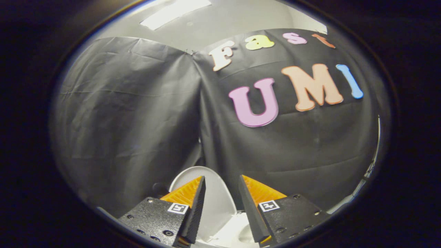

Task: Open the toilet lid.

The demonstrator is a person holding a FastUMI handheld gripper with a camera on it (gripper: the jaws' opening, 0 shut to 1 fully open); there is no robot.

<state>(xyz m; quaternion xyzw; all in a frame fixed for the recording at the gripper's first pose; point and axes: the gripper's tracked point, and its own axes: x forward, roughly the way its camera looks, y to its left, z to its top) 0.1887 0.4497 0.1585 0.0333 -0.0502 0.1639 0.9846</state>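
Gripper view is showing the wrinkled black cloth booth wall (pixel 131 113) hanging behind the white oval plastic toilet lid (pixel 215 196), which is standing raised between the 2 parted fingers of the gripper (pixel 221 187), touching neither.

Screwed claw (pixel 221 186) mounts with square markers

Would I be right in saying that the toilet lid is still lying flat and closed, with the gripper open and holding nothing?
Not quite: the gripper view shows the toilet lid already raised, standing up against the booth's black cloth wall beyond the fingers. The rest holds: the gripper is open and holds nothing.
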